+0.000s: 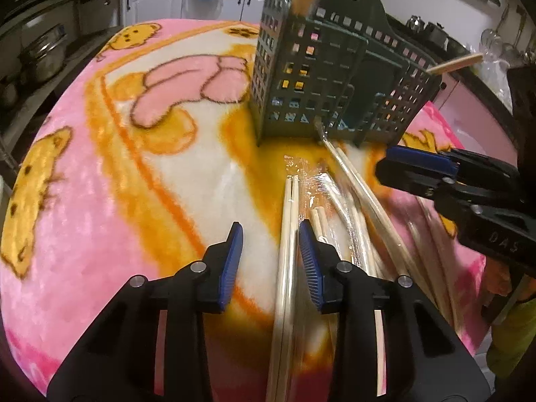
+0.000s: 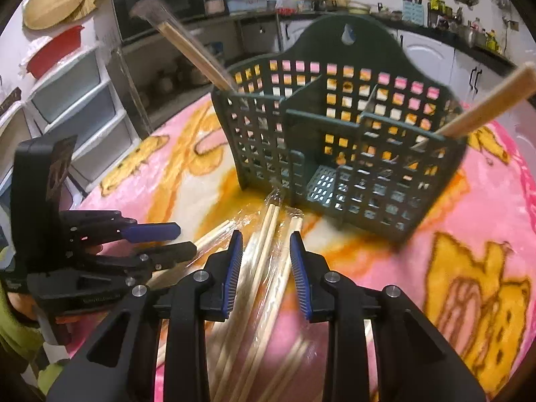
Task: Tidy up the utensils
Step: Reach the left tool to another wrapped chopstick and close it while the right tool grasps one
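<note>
A dark green perforated utensil caddy (image 1: 331, 77) (image 2: 338, 140) stands on the pink blanket, with a wooden handle (image 2: 485, 107) leaning out of one end compartment and wrapped chopsticks (image 2: 191, 50) out of the other. Several plastic-wrapped chopstick pairs (image 1: 338, 214) (image 2: 264, 268) lie in front of it. My left gripper (image 1: 269, 261) is open, with one wrapped pair (image 1: 288, 251) lying between its fingers. My right gripper (image 2: 266, 271) is open just above the pile; it also shows in the left wrist view (image 1: 415, 171), and the left gripper shows in the right wrist view (image 2: 177, 241).
The pink and orange cartoon blanket (image 1: 134, 154) covers the table. Kitchen counters and white cabinets (image 1: 160, 3) run behind. Plastic drawers (image 2: 77, 107) and a microwave (image 2: 157, 0) stand to the left in the right wrist view.
</note>
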Demonstrator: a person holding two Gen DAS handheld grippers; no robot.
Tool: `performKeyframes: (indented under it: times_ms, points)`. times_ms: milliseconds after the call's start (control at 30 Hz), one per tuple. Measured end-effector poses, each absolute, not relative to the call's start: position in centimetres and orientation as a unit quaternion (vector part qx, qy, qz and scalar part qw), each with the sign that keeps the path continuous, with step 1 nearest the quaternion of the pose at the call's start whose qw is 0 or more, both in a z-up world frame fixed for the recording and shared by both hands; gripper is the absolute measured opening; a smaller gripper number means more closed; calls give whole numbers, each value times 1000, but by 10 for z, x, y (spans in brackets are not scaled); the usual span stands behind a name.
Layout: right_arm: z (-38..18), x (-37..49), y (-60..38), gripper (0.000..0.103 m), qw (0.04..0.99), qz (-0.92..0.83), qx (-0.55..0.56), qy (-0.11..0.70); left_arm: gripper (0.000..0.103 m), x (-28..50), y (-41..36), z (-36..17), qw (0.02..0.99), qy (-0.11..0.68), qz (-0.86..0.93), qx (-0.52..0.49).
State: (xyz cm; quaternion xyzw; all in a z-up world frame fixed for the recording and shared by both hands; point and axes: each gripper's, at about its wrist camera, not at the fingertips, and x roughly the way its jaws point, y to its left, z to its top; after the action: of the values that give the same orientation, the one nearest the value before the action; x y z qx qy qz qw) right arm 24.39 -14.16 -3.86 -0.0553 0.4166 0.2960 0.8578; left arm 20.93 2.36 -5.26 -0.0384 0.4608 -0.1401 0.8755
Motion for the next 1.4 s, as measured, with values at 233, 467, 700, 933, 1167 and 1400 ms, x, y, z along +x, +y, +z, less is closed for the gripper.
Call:
performKeyframes:
  times_ms: [233, 467, 700, 933, 1167, 1400]
  points:
    - [-50, 268, -128, 28, 848, 283, -59, 444, 25, 224, 16, -53, 871, 470, -140, -21]
    - [-61, 284, -118, 28, 845, 277, -53, 454, 25, 236, 16, -52, 867, 477, -146, -8]
    - [-56, 285, -136, 10, 846, 277, -26, 455, 25, 254, 8, -51, 863, 483, -146, -2]
    - [-42, 271, -155, 8, 852, 287, -19, 438, 23, 271, 1, -53, 860, 489, -144, 4]
    - [-26, 263, -167, 8, 863, 286, -14, 416, 7, 277, 4, -54, 859, 491, -144, 14]
    - [-8, 250, -167, 8, 871, 291, -13, 395, 6, 273, 11, -51, 858, 492, -151, 4]
